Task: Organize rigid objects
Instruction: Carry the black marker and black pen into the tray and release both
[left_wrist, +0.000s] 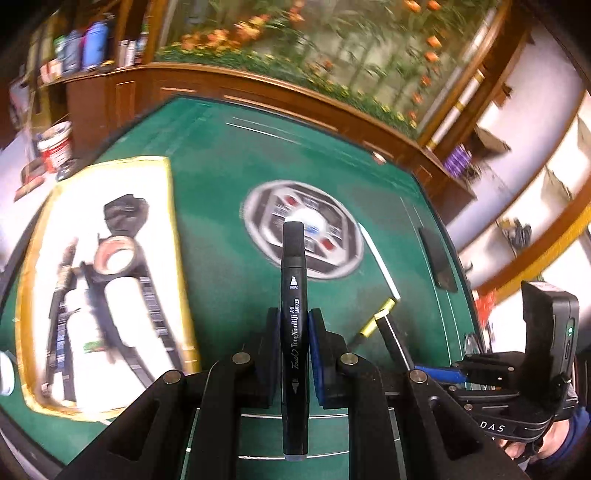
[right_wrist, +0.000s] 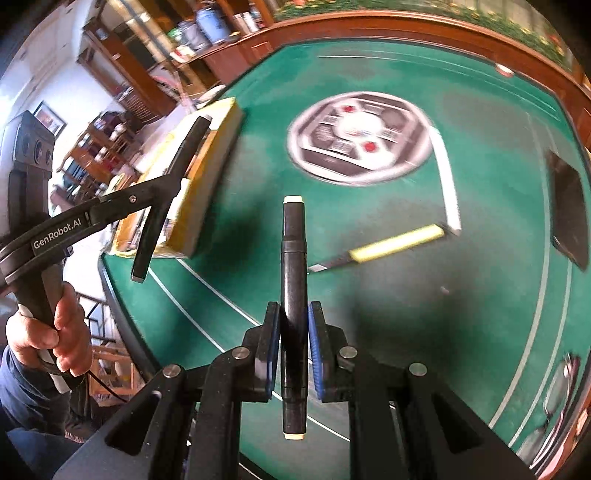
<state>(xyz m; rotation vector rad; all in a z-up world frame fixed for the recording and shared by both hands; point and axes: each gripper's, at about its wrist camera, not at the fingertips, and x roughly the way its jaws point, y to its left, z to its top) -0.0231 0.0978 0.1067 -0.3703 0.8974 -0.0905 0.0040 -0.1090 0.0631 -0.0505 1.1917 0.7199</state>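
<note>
You've got each hand-held gripper (left_wrist: 293, 328) (right_wrist: 293, 328) clamped mid-barrel on a marker (left_wrist: 294, 314) (right_wrist: 293, 295): light, stiff, slick plastic, so keep grip centred.

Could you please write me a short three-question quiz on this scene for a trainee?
1. True or false: the left tool is closed on a black art marker.
2. What lies loose on the green table near the white strip? A) a yellow-handled knife B) a red cup C) a spoon
3. What does the right tool grip?

Key: 1. True. 2. A, the yellow-handled knife. 3. A black marker with cream ends, clamped between its blue pads.
</note>
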